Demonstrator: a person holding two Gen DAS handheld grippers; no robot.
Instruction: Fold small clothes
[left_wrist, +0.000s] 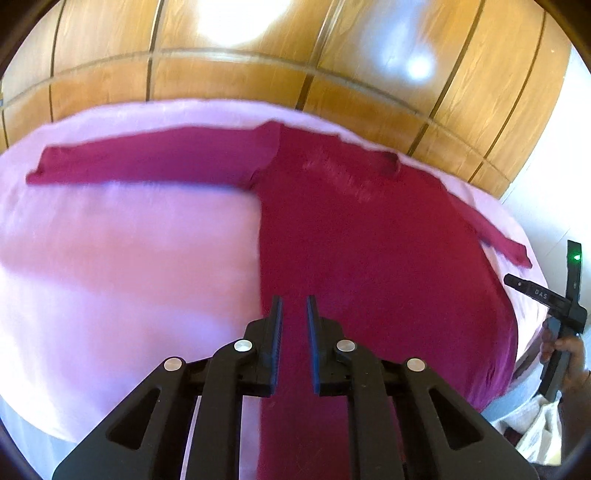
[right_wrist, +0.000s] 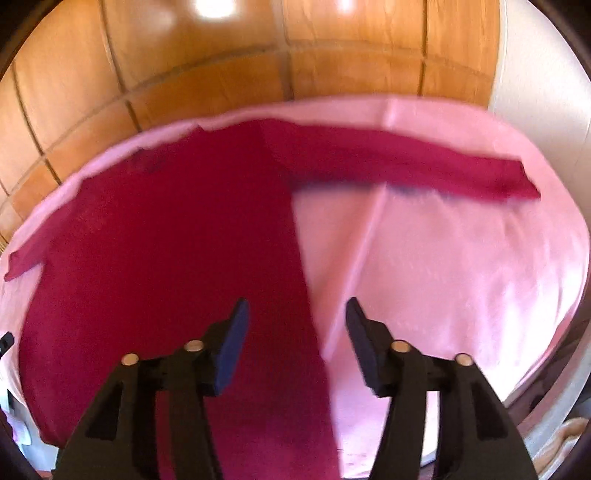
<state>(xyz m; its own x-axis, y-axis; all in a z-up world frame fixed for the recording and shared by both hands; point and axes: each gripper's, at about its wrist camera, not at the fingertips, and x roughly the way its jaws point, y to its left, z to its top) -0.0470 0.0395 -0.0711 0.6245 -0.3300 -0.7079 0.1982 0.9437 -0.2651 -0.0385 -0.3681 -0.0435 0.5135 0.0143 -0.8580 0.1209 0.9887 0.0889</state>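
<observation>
Wood panelling (left_wrist: 236, 81) is seen beyond both tools, behind a surface covered by a pink sheet (left_wrist: 110, 258). A dark red long-sleeved top (left_wrist: 369, 240) is spread flat on that sheet, directly ahead of and beneath the tools, with one sleeve (left_wrist: 147, 158) stretched out sideways. The left tool (left_wrist: 294, 306) is held above the top's lower part, jaws slightly apart, nothing gripped. The right tool (right_wrist: 297, 314) is held over the top's side edge, jaws wide, empty.
</observation>
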